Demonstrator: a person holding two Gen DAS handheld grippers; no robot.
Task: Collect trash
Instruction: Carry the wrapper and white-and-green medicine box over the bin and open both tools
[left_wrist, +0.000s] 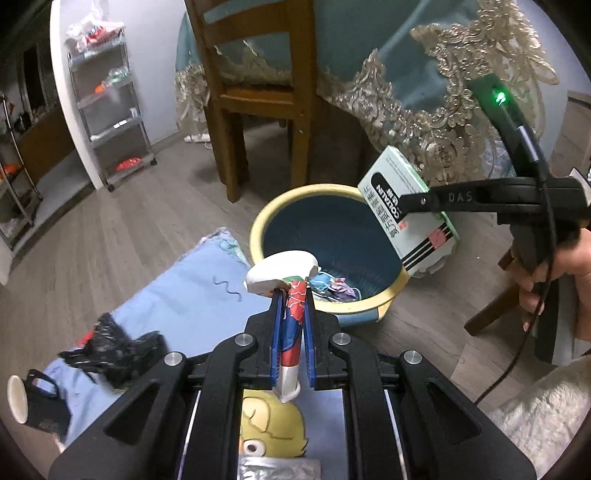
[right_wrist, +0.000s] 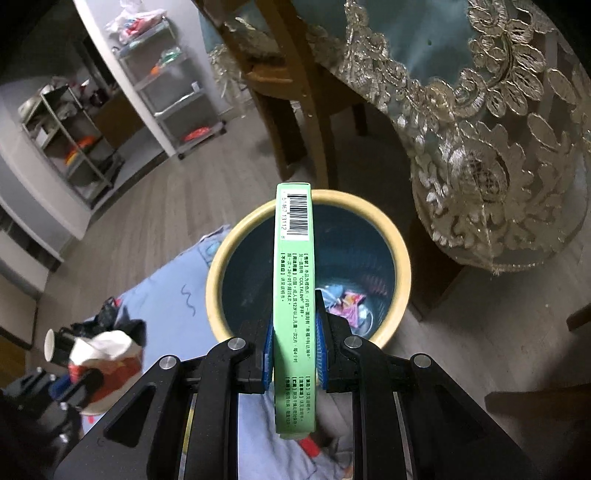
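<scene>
Wood-plank floor, a wooden chair (left_wrist: 258, 85) upper centre of the left wrist view, and a lace-edged blue tablecloth (right_wrist: 498, 155) filling the upper right of the right wrist view. A wire shelf rack (left_wrist: 110, 110) stands upper left. A light blue cloth (left_wrist: 184, 295) is spread on the floor, lower left.

The trash bin (right_wrist: 400, 266), cream rim and dark blue inside, sits mid-frame in both views, touching the cloth's edge. A few coloured wrappers (right_wrist: 351, 302) already lie at its bottom.

My left gripper (left_wrist: 293, 291) is pinched nearly shut on a crushed paper cup (left_wrist: 280, 273), red-and-blue print, held by its flattened wall with the white rim over the bin's near edge. I judge that is so it falls inside on release.

My right gripper (right_wrist: 295, 325) is clamped narrow on a green medicine box (right_wrist: 293, 258), gripped across its thin sides and pointing out over the bin's mouth. Readable: "COLTALIN" on the face, a barcode with "13112", dense Chinese text. "DAS" is marked on the gripper arm.

Left to collect, lower left of the left view: a black plastic bag (left_wrist: 110, 347) and another paper cup (left_wrist: 18, 398).
</scene>
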